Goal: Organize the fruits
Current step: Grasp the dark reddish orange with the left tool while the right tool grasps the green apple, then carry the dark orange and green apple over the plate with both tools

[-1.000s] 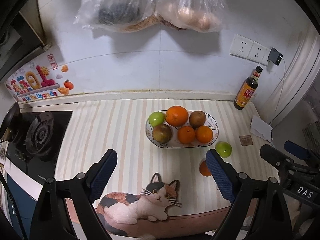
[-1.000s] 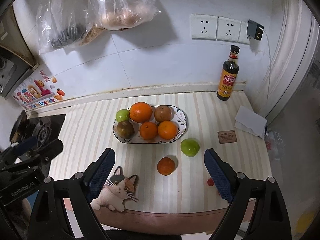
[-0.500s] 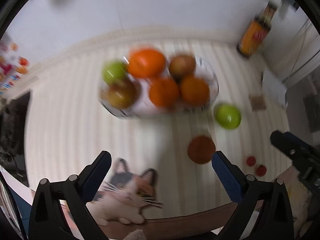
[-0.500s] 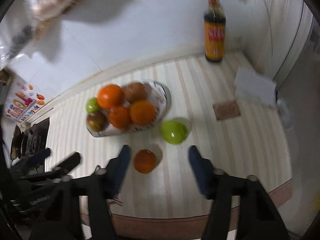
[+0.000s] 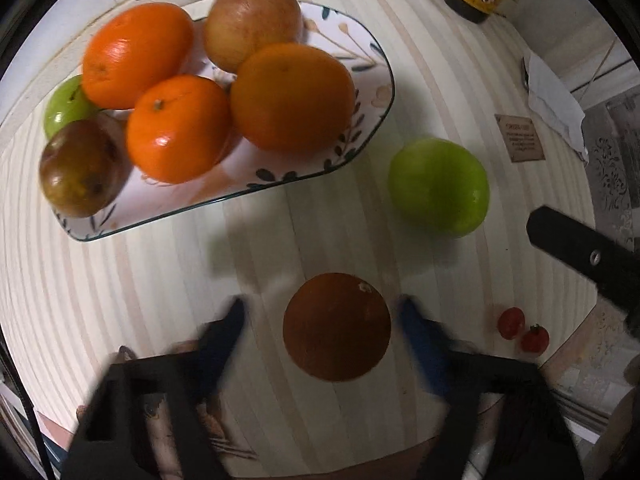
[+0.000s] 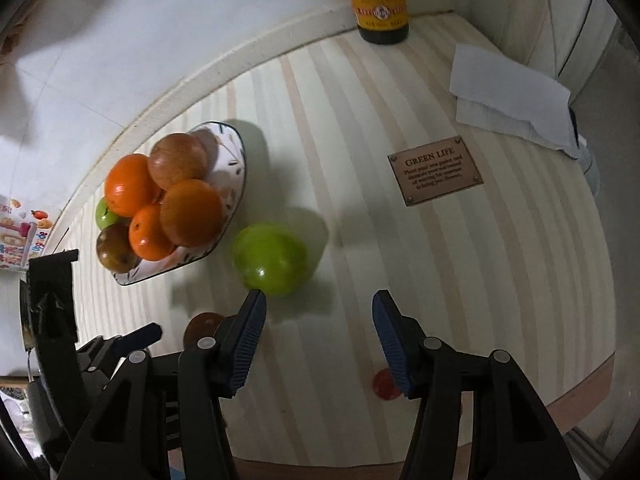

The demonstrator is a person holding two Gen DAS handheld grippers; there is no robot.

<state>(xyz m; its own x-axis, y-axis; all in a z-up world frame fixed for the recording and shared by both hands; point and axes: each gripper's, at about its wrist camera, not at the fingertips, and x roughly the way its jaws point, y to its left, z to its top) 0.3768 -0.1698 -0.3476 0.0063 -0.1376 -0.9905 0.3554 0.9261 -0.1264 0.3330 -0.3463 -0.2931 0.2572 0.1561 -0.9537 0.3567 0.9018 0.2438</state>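
Observation:
A loose orange (image 5: 337, 326) lies on the striped counter between the fingers of my left gripper (image 5: 320, 312). The jaws are open, a finger on each side, blurred by motion; I cannot tell whether they touch it. A green apple (image 5: 439, 187) lies on the counter right of the plate (image 5: 372, 64), which holds several oranges and other fruit. My right gripper (image 6: 318, 300) is open and empty, just short of the green apple (image 6: 271, 258), slightly to its right. The orange (image 6: 202, 323) shows partly behind its left finger.
Two cherry tomatoes (image 5: 522, 330) lie near the counter's front right edge. A sauce bottle (image 6: 378, 0) stands at the back wall. A folded white cloth (image 6: 512, 98) and a brown label tag (image 6: 434, 170) lie at the right. The right gripper's finger (image 5: 584, 256) juts in.
Both grippers have dropped forward and down toward the counter. The left one has narrowed around the loose orange; the right one has come close to the green apple.

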